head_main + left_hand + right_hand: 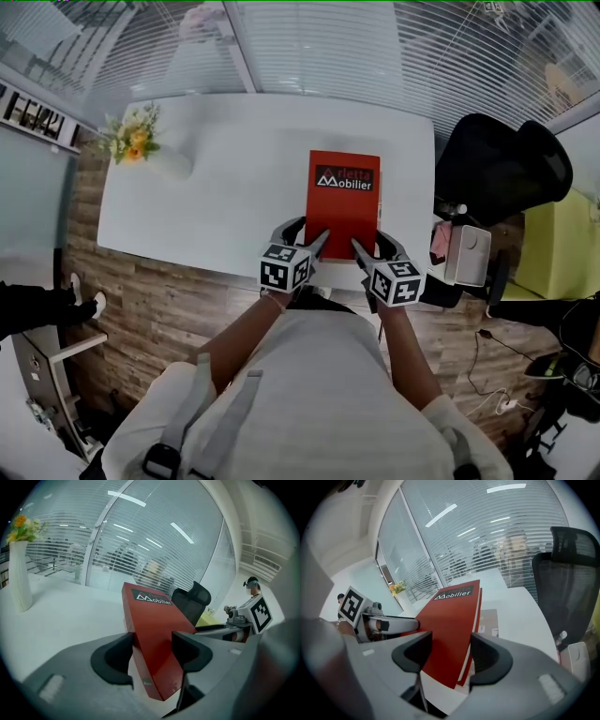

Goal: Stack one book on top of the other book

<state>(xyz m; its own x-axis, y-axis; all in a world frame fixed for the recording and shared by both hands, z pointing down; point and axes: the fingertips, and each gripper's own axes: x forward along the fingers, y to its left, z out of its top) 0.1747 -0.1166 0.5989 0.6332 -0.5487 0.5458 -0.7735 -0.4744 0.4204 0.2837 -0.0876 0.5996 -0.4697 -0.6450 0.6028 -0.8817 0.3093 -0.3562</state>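
Observation:
A red book (343, 202) with a white-lettered black label lies lengthwise at the near right of the white table (206, 197). My left gripper (305, 236) is shut on its near left corner and my right gripper (377, 242) on its near right corner. In the left gripper view the red book (157, 630) runs tilted between the jaws of the left gripper (152, 651). In the right gripper view the red book (450, 620) sits likewise in the right gripper (450, 656), its near end raised. A brownish flat book (490, 620) shows on the table beneath it.
A white vase with yellow flowers (141, 145) stands at the table's far left. A black office chair (502, 164) is to the right of the table, with a white box (466, 253) near the table's right front corner. Glass walls with blinds lie behind.

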